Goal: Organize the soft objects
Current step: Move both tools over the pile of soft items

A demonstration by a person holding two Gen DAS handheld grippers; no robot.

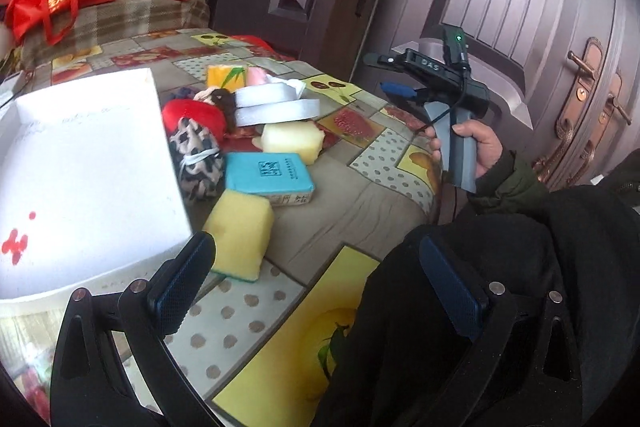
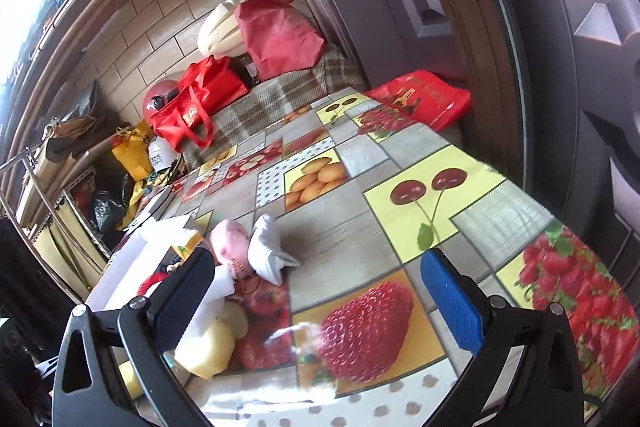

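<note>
One white cardboard box [image 1: 88, 163] at nine o'clock, two yellow sponges [image 1: 240, 233], one teal soap block [image 1: 268, 173], left gripper [image 1: 320, 287] and right gripper [image 2: 320, 291] both wide open, holding nothing

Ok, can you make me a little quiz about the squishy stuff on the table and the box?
1. True or false: the white box already holds a sponge.
2. Which lies nearest the left tool? A) the yellow sponge B) the pink cloth C) the red bag
3. Fill in: both tools are ____, holding nothing.

Key: 1 false, the part of the box in view holds none. 2 A. 3 open; the right tool hangs over the fruit-print tablecloth.
</note>
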